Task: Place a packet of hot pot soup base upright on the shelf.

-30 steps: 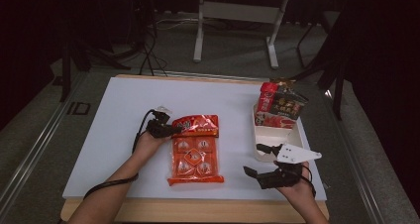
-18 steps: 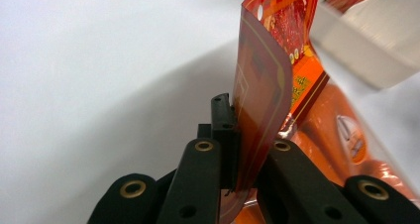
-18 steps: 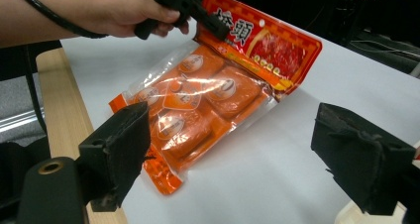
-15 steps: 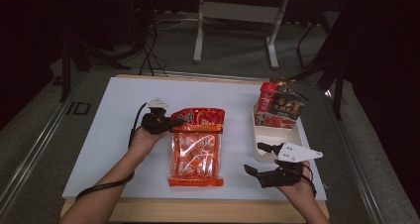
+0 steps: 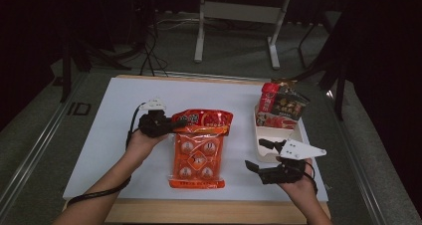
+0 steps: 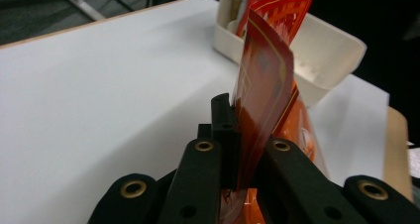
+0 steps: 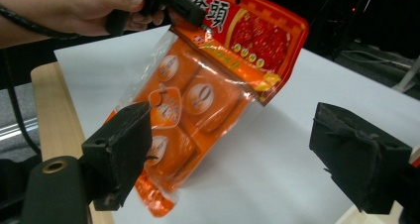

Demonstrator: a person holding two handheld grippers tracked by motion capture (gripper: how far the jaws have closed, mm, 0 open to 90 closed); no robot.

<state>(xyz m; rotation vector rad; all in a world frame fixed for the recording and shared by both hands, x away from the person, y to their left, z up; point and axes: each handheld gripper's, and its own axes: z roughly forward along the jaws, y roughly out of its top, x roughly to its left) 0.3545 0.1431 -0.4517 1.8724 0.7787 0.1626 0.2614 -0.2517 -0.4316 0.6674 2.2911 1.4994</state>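
The orange bag (image 5: 199,148) bears a red header printed with large white Chinese characters, readable in the right gripper view as "橋頭" (image 7: 210,13), beside a round picture of red food; the smaller print below is too fine to read. Through its clear front show orange packets, each with a white oval mark. In the high view, "ID" (image 5: 79,108) is marked on the grey floor left of the table (image 5: 99,150).

The left gripper (image 5: 171,124) is clamped on the bag's header at its left end, jaws tight on the film. The left gripper view shows this edge-on: the red header (image 6: 262,90) stands upright between the two black jaws, with the white tray (image 6: 327,50) behind it. The right gripper view shows the bag (image 7: 198,100) tilted, top end raised in the left gripper (image 7: 190,11) and bottom end touching the white table near its wooden edge.

The left hand (image 5: 144,138) reaches in from the lower left, forearm slanting up toward the bag. The right gripper (image 5: 263,158) is near the table's front right, just in front of the tray (image 5: 263,148), jaws apart and empty, pointing left toward the bag. Red and dark packs (image 5: 281,108) stand in the tray's far end.
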